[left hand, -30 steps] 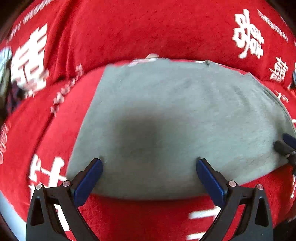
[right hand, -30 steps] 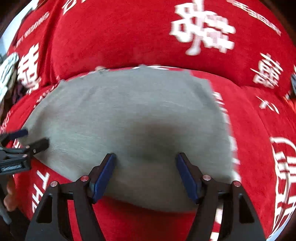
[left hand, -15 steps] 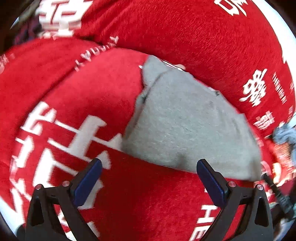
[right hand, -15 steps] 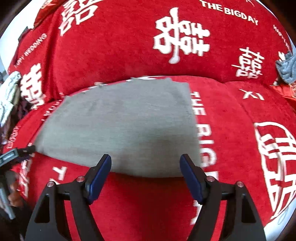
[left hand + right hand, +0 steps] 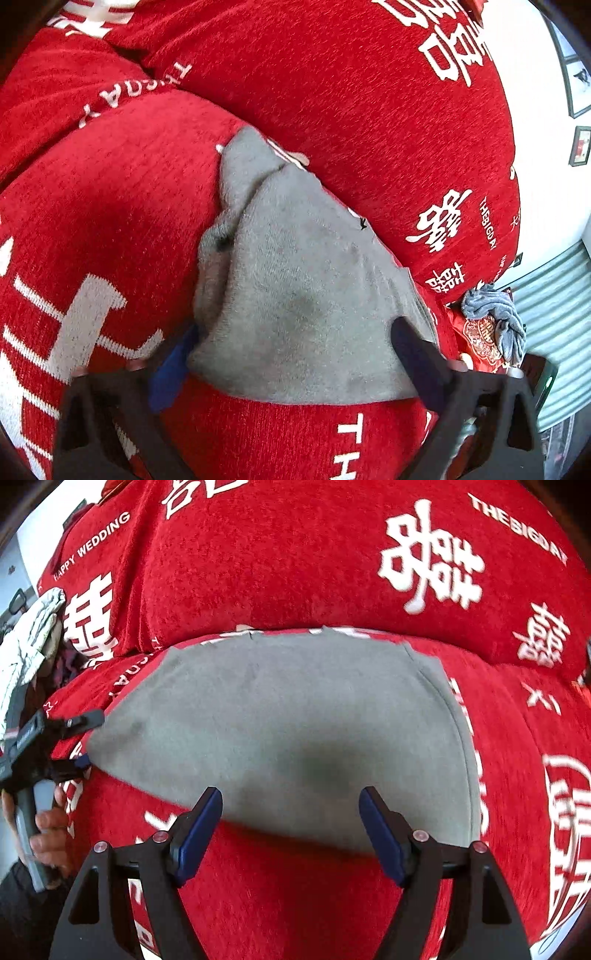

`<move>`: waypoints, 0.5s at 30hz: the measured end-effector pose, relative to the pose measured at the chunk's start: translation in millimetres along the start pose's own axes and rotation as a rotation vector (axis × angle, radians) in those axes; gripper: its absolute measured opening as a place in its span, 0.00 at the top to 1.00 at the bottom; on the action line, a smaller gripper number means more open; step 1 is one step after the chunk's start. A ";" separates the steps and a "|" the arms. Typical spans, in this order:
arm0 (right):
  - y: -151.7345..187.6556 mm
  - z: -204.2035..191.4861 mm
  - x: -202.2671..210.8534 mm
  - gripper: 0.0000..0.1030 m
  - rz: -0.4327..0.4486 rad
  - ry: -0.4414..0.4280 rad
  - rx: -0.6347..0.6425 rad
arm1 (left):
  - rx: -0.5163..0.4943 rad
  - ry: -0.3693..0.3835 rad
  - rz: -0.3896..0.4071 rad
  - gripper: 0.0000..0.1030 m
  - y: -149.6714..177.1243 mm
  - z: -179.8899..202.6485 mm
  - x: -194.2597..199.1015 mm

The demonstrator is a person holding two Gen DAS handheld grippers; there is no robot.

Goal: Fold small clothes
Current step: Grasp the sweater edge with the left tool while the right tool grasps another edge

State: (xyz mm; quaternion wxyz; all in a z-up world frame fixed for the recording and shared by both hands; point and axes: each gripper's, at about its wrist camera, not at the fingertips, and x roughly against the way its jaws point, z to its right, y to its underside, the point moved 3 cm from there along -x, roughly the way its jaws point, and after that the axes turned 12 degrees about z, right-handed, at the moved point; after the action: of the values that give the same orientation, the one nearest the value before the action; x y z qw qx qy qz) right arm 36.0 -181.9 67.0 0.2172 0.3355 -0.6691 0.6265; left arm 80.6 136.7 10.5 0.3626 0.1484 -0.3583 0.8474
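Note:
A folded grey garment (image 5: 280, 716) lies flat on the red sofa seat (image 5: 517, 738); the left wrist view sees it (image 5: 295, 288) from its left end, where the layered fold edges show. My left gripper (image 5: 291, 354) is open, its jaws wide apart around that near left edge, low against the cloth. It also shows in the right wrist view (image 5: 79, 740) at the garment's left edge. My right gripper (image 5: 291, 827) is open and empty, its fingertips just over the garment's front edge.
The sofa is covered in red cloth with white lettering; its backrest (image 5: 295, 554) rises right behind the garment. A crumpled grey garment (image 5: 495, 321) lies on a red cushion to the right. A white-grey cloth (image 5: 29, 642) lies at the far left.
My left gripper swung round to the garment's left end and moved in low, its jaws now around that edge. My right gripper backed off slightly, then returned over the front edge.

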 end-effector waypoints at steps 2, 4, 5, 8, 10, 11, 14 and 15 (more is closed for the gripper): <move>-20.7 -11.9 -12.4 0.23 -0.011 -0.026 0.011 | -0.001 -0.011 -0.065 0.67 4.3 -3.3 -13.6; -44.4 -29.5 -31.1 0.23 -0.031 -0.079 0.019 | -0.023 -0.020 -0.040 0.71 4.7 -3.2 -15.2; -54.5 -38.3 -41.1 0.23 -0.043 -0.101 0.023 | -0.033 -0.019 -0.033 0.71 5.0 -2.1 -14.5; -81.6 -72.4 -81.5 0.23 -0.090 -0.128 0.053 | -0.048 -0.011 -0.010 0.71 5.2 -1.6 -14.9; -92.2 -96.2 -114.5 0.23 -0.147 -0.147 0.067 | -0.016 0.017 -0.008 0.71 1.7 -6.4 -13.5; -95.8 -106.3 -128.8 0.23 -0.172 -0.155 0.067 | -0.005 0.022 -0.004 0.73 0.3 -8.7 -13.8; -105.3 -131.7 -176.3 0.23 -0.260 -0.176 0.017 | 0.027 0.024 -0.003 0.79 -2.4 -15.2 -14.3; -107.2 -138.0 -191.1 0.23 -0.292 -0.176 -0.006 | 0.028 0.018 0.001 0.80 -3.0 -15.6 -14.0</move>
State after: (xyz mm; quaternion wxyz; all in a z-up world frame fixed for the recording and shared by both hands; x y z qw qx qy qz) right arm 225.4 -11.3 22.0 0.2474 0.4822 -0.6315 0.5545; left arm 92.6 142.2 -6.1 0.3632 0.1457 -0.3434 0.8538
